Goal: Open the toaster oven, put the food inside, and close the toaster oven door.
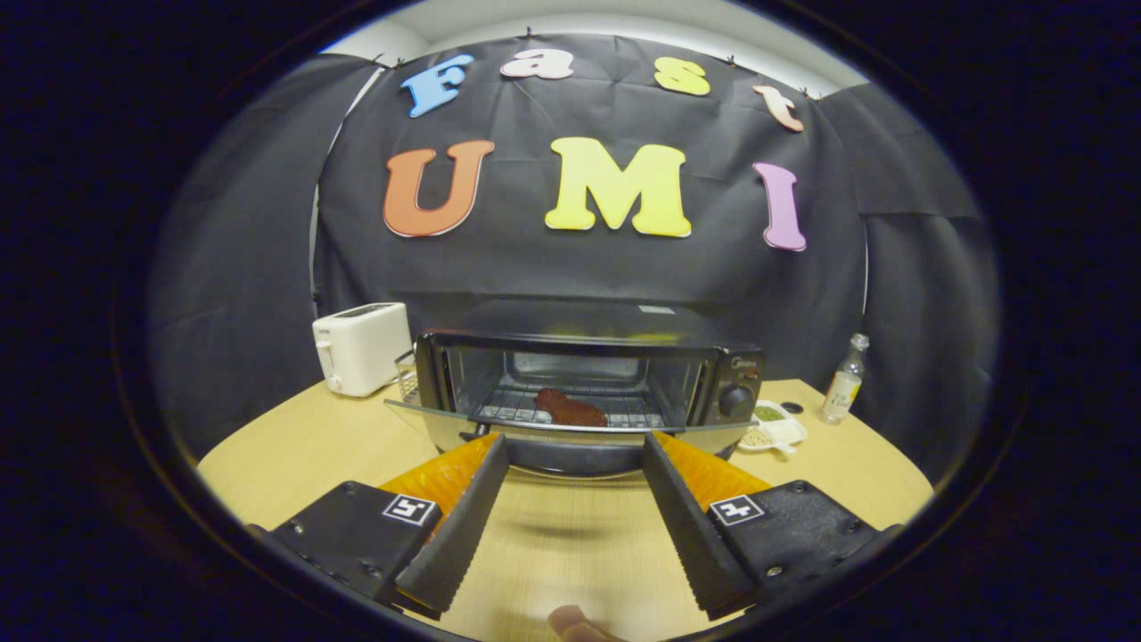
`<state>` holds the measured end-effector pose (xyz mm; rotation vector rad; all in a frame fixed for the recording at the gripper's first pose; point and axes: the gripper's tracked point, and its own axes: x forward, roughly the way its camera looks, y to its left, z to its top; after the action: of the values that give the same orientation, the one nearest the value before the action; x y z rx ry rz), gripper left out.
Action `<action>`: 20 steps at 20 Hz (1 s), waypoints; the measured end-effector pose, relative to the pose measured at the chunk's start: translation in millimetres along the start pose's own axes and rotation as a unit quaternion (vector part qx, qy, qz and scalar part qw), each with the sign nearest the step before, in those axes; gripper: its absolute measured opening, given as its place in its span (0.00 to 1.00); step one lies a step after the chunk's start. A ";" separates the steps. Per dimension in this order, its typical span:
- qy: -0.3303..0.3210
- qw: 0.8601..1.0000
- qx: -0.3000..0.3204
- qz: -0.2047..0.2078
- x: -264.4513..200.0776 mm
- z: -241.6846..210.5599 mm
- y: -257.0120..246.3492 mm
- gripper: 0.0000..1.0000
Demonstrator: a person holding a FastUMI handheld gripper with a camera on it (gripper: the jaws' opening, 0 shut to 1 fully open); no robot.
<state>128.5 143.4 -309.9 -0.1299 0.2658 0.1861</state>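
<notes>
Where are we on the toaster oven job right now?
Done: the toaster oven is open, its glass door folded down, and the reddish-brown food lies on the wire rack inside. In hand: nothing; the gripper is open, fingers spread just short of the door's front edge. Left: lift the door and shut it.

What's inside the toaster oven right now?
A reddish-brown piece of food lies on the wire rack inside the toaster oven. Below the rack is hidden. The gripper is open.
</notes>
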 end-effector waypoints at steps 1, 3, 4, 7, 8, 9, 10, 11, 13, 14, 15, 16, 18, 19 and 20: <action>-0.004 1.000 -0.005 0.000 7.0 5.7 -0.4 0.97; -0.010 1.000 -0.014 -0.001 21.5 18.3 -1.4 0.97; -0.009 1.000 -0.015 0.000 28.0 23.1 -1.2 0.97; -0.005 1.000 -0.003 0.014 50.7 38.8 -0.2 0.99; 0.002 1.000 0.009 0.026 57.0 41.2 3.3 0.99; -0.002 1.000 0.018 0.016 70.2 41.6 -7.7 1.00; -0.003 1.000 0.020 0.022 70.4 49.7 -7.1 1.00; 0.001 0.999 0.022 0.027 74.0 51.4 -7.2 0.98; 0.005 0.999 0.034 0.018 62.2 57.2 -16.2 0.97; 0.000 0.999 0.035 0.024 52.1 64.4 -16.6 0.97; -0.007 0.999 0.034 0.026 40.0 72.0 -17.4 0.97; -0.015 0.999 0.029 0.025 27.7 80.8 -19.7 0.97; -0.039 0.999 0.016 0.024 -3.7 101.5 -25.0 0.97; -0.052 0.998 0.012 0.028 -20.9 112.7 -24.7 0.97; -0.062 0.998 0.010 0.029 -38.6 123.5 -26.5 0.97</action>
<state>127.8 129.9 -178.4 -0.0906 0.1470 0.2478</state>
